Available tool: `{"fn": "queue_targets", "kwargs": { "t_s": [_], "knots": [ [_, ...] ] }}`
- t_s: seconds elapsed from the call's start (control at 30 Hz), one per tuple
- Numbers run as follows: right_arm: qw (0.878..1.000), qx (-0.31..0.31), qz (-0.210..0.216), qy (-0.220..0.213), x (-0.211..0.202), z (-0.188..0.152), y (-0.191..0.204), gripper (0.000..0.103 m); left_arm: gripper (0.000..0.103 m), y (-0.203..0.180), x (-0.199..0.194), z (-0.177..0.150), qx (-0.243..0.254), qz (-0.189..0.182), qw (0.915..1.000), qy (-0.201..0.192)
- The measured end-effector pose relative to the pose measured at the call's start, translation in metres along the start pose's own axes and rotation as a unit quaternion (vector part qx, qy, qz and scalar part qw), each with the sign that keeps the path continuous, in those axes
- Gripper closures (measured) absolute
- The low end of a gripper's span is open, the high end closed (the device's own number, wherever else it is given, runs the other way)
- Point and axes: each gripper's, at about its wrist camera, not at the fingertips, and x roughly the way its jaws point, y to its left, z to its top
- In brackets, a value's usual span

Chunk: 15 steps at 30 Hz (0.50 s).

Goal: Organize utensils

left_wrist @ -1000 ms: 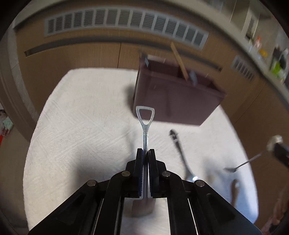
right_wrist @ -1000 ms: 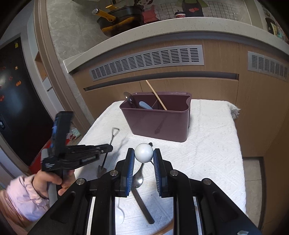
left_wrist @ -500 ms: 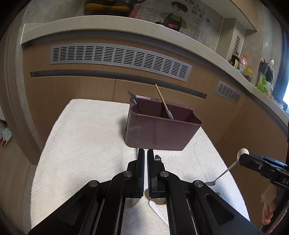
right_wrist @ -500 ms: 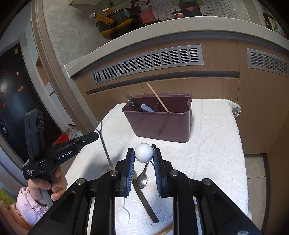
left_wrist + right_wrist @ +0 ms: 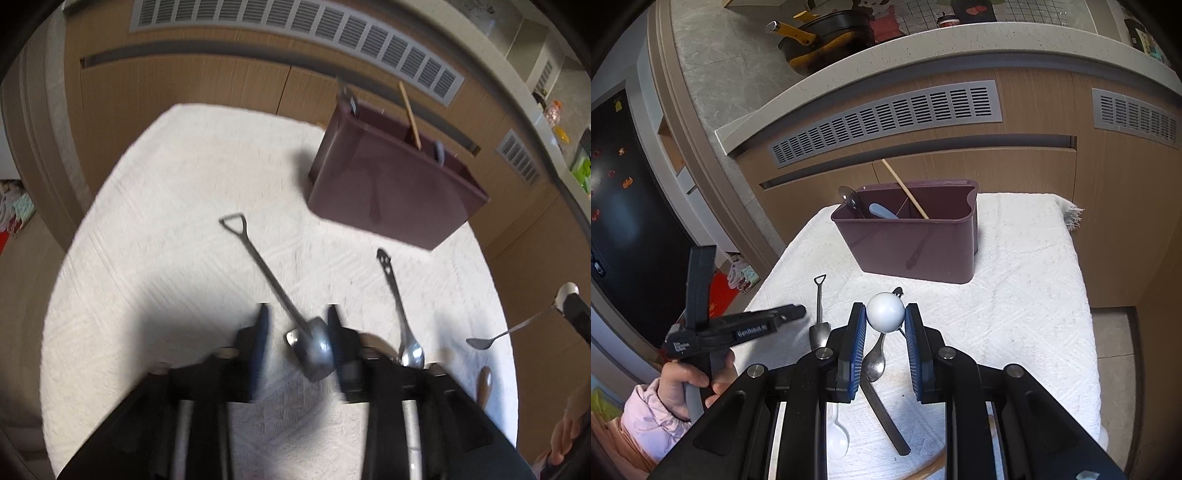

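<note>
Found the left gripper (image 5: 297,312) open, jaws spread wide, gripping nothing. Spotted the small shovel-shaped steel spoon (image 5: 273,280) lying flat on the white textured cloth (image 5: 166,221) over the worktop. Noted its blade sitting between the spread jaws, close to the right-hand one, though blur hid whether it touched. Traced its long axis running away from the gripper and slanting left, triangular loop handle at the far end, blade at the near end.

Saw the right gripper (image 5: 885,314) closed on the white ball end of a slim ball-topped steel spoon (image 5: 885,312). Saw that spoon off the cloth in the left wrist view, bowl angled down and leftward.

Placed the dark purple plastic utensil caddy (image 5: 916,243) farther back on the cloth, well apart from the shovel spoon. Noticed a wooden chopstick (image 5: 905,188) leaning out of it.

Counted a steel spoon with a pierced handle (image 5: 397,295) lying to the right of the shovel spoon, apart, handle also pointing toward the caddy. Noted a white plastic spoon (image 5: 836,439) and a flat black handle (image 5: 886,417) nearer the front edge.

Found bare cloth left of the shovel spoon out to the worktop's left edge, and between its loop and the caddy.
</note>
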Motion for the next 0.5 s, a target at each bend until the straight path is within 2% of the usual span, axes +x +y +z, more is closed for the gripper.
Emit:
{"fn": "queue_targets", "kwargs": {
  "t_s": [0.13,0.27,0.3,0.4,0.43,0.5],
  "knots": [
    [1.0,-0.016,-0.011,0.003,0.004,-0.003,0.007,0.084,0.052,0.001,0.024,0.012,-0.03,0.011,0.9989,0.034],
    [1.0,-0.022,-0.011,0.001,0.002,-0.005,0.008,0.084,0.053,-0.007,0.045,0.037,-0.008,0.041,0.9967,0.07],
    [1.0,-0.022,-0.011,0.0,0.001,-0.005,0.008,0.084,0.056,-0.011,0.049,0.042,0.005,0.045,0.996,0.077],
    [1.0,-0.023,-0.015,-0.004,0.0,-0.006,0.007,0.084,0.081,-0.024,0.06,0.05,0.062,0.095,0.99,0.084],
    [1.0,-0.023,-0.015,-0.005,0.0,-0.006,0.006,0.084,0.088,-0.028,0.061,0.05,0.08,0.098,0.9885,0.083],
    [1.0,-0.023,-0.017,-0.007,-0.001,-0.007,0.005,0.084,0.094,-0.031,0.059,0.047,0.097,0.09,0.9884,0.074]
  ]
}}
